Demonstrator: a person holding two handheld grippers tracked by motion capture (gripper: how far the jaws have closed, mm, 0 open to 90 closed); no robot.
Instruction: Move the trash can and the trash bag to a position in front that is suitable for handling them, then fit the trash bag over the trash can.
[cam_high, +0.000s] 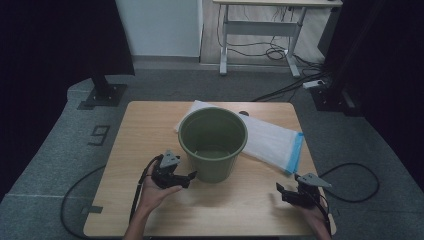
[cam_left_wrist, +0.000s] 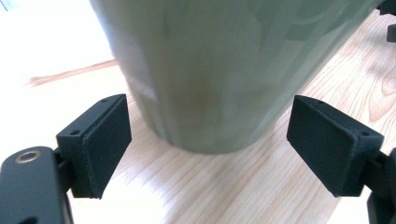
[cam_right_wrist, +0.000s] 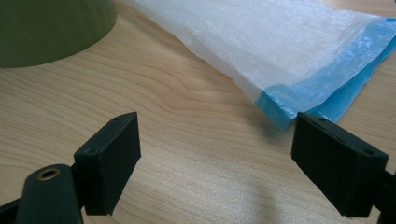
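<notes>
An empty green bucket stands upright near the middle of the wooden table. Behind and to its right lies a flat white plastic bag with a blue edge. My left gripper is open just left of the bucket's base, jaws pointing at it. In the left gripper view the bucket wall rises close between the spread jaws, untouched. My right gripper is open near the table's front right corner. In the right gripper view the bag lies ahead and the bucket base is at upper left.
A desk frame with loose cables stands on the grey floor beyond the table. Dark curtains hang at both sides. A stand base sits at the far left. Gripper cables trail off the table at left and right.
</notes>
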